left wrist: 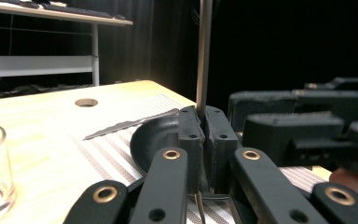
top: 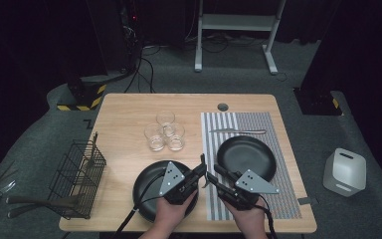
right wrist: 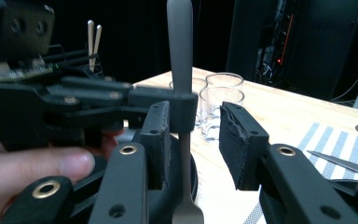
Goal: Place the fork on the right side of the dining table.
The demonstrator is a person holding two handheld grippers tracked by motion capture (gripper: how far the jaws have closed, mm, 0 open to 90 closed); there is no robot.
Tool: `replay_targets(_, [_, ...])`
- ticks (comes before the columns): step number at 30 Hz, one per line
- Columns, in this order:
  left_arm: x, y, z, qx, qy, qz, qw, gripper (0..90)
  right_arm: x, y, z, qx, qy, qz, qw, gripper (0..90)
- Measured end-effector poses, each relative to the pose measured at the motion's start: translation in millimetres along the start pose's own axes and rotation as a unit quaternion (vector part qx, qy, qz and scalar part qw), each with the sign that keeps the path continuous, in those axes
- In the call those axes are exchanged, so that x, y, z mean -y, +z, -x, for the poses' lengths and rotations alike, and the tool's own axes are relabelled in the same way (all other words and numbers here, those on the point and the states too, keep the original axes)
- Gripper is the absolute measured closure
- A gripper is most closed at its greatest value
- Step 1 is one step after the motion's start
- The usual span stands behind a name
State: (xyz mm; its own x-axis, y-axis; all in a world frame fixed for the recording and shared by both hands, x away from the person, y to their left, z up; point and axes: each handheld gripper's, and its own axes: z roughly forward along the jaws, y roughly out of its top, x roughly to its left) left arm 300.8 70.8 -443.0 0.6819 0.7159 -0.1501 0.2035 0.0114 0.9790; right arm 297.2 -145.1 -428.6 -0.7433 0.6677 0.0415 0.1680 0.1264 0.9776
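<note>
**Left fingers clamp an upright fork while the right fingers stand apart around it**

The left gripper has its fingers pressed together on the handle of a fork, which stands upright between them; its tines end low in the right gripper view. The right gripper meets it from the other side near the table's front edge. Its fingers are spread, one on each side of the fork's handle; the nearer one sits just beside the handle, and whether it touches cannot be told. The other stands clear of it.

Both grippers hover between two black plates: one lies under the left hand on the bare wooden table, the other rests on a striped placemat ahead of the right hand. A knife lies across the mat beyond that plate. Three empty glasses stand clustered near the middle of the table, well apart from the grippers. A black wire basket sits at the left front corner, with utensil handles poking out of it. A white box sits on the floor to the right of the table.
</note>
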Motion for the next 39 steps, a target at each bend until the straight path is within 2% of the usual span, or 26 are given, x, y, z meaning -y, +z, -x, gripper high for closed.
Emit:
replay_targets(12, [12.2, 5.7, 9.4, 0.007, 0.008, -0.015, 0.9998, 86.7, -8.0, -2.0, -0.9, -0.004, 0.001, 0.013, 0.9999, 60.7])
replay_targets(20, [19.2, 9.5, 17.0, 0.011, 0.017, -0.025, 0.9995, 86.7, -9.6, -0.5, -0.6, -0.005, 0.004, 0.011, 0.9999, 61.7])
replay_targets(30, [24.7, 14.2, 21.2, 0.014, 0.020, -0.034, 0.9991, 86.6, -8.4, 0.9, -0.1, 0.001, 0.006, 0.009, 0.9999, 65.3])
replay_targets(39, [27.2, 15.1, 21.9, 0.013, 0.019, -0.038, 0.9990, 86.6, -5.6, -0.6, 1.4, 0.010, 0.008, 0.010, 0.9999, 74.2])
